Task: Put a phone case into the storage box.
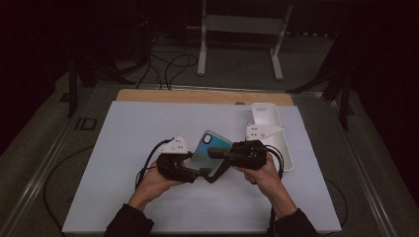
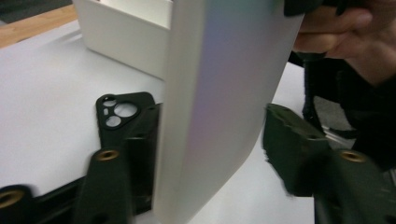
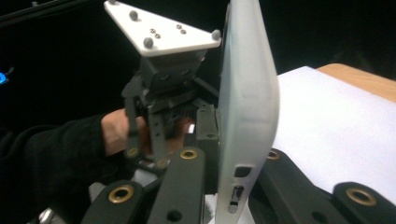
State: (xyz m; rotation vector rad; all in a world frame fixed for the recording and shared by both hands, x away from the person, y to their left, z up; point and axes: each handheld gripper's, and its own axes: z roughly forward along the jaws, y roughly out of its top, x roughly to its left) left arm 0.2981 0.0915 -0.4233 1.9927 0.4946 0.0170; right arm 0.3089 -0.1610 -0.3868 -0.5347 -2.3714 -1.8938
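Between the two grippers at six o'clock on the table (image 1: 148, 123), the phone (image 1: 211, 148) stands tilted, clamped edgewise by the right gripper (image 1: 217, 154), left gripper (image 1: 201, 173) half-closed astride without pressing; stiff, light, slippery-looking, best held by its edges.

No text, label, brand, number or sign can be read: the glossy blue-to-white phone case (image 1: 211, 148), the white oblong plastic tray (image 1: 269, 121) at two o'clock and the white surface (image 1: 133, 133) are blank.

My right tongs (image 3: 233, 172) clamp the pale, frosted plastic phone case (image 3: 245, 107) edge-on, my left tongs (image 3: 163, 107) just behind it.
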